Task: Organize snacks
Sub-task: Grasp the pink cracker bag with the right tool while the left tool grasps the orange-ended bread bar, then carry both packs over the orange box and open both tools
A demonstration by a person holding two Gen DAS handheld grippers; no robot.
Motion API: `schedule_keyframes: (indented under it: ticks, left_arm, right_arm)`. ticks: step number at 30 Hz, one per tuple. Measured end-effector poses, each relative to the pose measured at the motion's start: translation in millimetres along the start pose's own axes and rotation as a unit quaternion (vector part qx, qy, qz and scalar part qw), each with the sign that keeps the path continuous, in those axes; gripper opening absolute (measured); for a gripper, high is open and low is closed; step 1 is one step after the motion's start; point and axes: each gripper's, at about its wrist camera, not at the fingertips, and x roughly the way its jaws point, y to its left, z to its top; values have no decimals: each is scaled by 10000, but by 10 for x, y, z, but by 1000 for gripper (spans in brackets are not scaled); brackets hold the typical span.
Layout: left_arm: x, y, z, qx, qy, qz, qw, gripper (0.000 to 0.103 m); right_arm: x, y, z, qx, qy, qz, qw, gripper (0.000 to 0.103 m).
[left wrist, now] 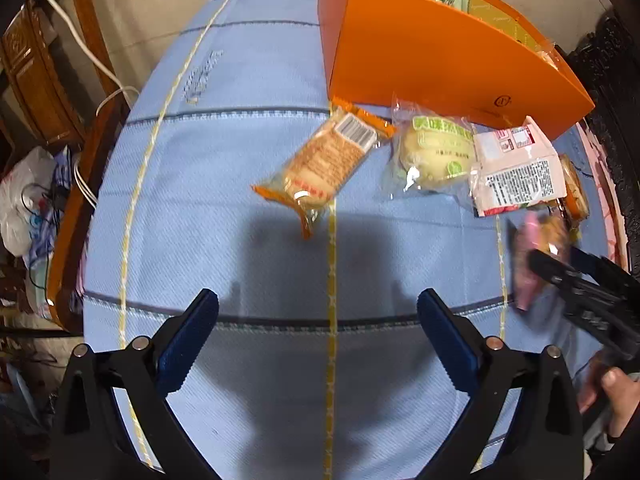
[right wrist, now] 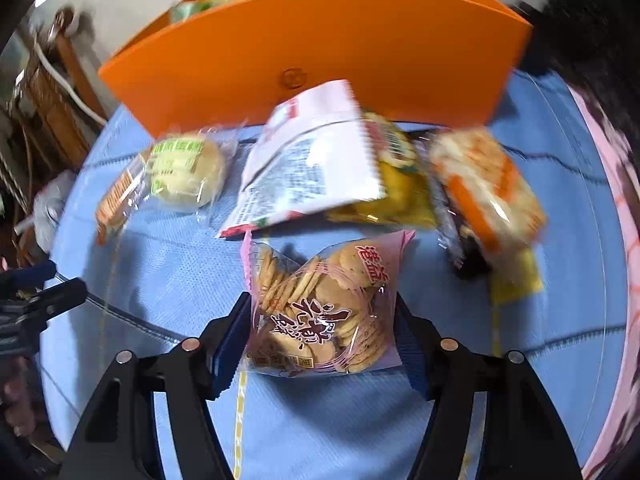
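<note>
Right wrist view: table (right wrist: 168, 280) under a blue cloth carries the orange box (right wrist: 320, 44) at the back, loose snacks before it. Nearest, the right claw (right wrist: 322, 328) pinches the pink cracker bag (right wrist: 320, 312). Left claw (left wrist: 318, 312) hangs spread, empty.

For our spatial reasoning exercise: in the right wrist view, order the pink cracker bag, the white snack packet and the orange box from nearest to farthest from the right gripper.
1. Pink cracker bag: between the right gripper jaws.
2. White snack packet: just beyond the bag, centre.
3. Orange box: behind everything, at the back.
</note>
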Motion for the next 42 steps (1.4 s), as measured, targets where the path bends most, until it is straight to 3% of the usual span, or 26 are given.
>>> schedule_keyframes:
  ticks: [4, 9, 14, 16, 26, 27, 28, 29, 34, 42]
  left_arm:
    - [8, -54, 148, 308, -174, 270, 9990, 98]
    - [92, -159, 421, 593, -427, 518, 9960, 97]
    - [390, -149, 607, 680, -154, 573, 9959, 95]
    - [453, -143, 628, 693, -73, 318, 9971, 72]
    - [602, -11, 700, 702, -50, 218, 9973, 66]
    - [592, -15, 699, 724, -77, 199, 9971, 57]
    - [579, -6, 701, 739, -115, 201, 9970, 40]
    - [570, 13, 702, 722, -152, 217, 9970, 37]
    - [453, 171, 622, 529, -295, 87, 9981, 36]
    - [-70, 354, 390, 292, -708, -308, 9966, 36]
  right_arm:
    - [-244, -323, -128, 371, -68, 335, 9987, 67]
    - [-364, -564, -291, 539, 4, 365, 9979, 68]
    - [-347, -710, -306, 810, 2, 472, 9956, 68]
    - [-338, -714, -302, 850, 49, 603, 9945, 68]
    - [-325, -662, -279, 823, 160, 767, 9935, 68]
    - [-320, -651, -274, 814, 168, 773, 9935, 68]
    - [-320, -642, -267, 794, 177, 777, 9937, 68]
    - [-320, -630, -260, 778, 180, 773, 9938, 68]
    - [-356, -633, -257, 733, 118, 778, 9942, 68]
    - [-446, -651, -329, 716, 64, 839, 9939, 68]
